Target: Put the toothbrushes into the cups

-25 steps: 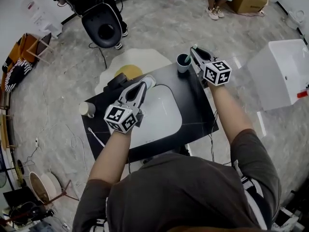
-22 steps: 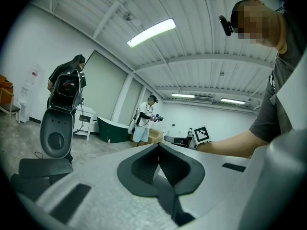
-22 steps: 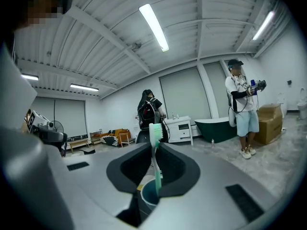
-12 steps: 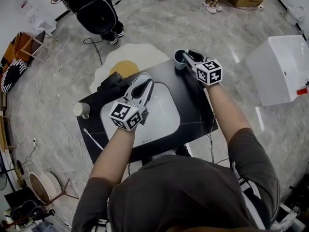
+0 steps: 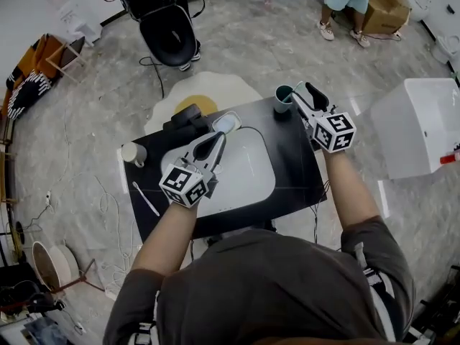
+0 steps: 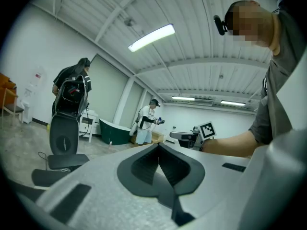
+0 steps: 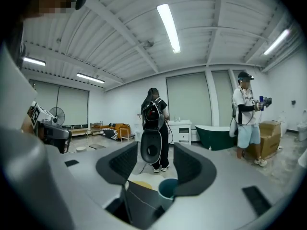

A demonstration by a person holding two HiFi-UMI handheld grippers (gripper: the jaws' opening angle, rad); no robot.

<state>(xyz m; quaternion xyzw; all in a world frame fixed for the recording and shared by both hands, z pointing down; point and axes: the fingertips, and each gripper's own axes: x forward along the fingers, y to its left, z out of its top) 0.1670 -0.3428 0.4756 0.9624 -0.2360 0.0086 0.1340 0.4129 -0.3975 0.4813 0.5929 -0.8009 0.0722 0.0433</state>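
black table (image 5: 295,171) bears a white basin (image 5: 244,167), teal cup (image 5: 284,98), white cup (image 5: 134,153) and white toothbrush (image 5: 146,198).

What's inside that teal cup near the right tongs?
A pale toothbrush seems to stick up from the teal cup; the rest inside is dark, its bottom unseen.

Dark grey short-sleeved T-shirt (image 5: 273,286)

The right tongs (image 5: 302,95), shut at the teal cup (image 5: 283,94) a second ago, are opening, nothing gripped between them
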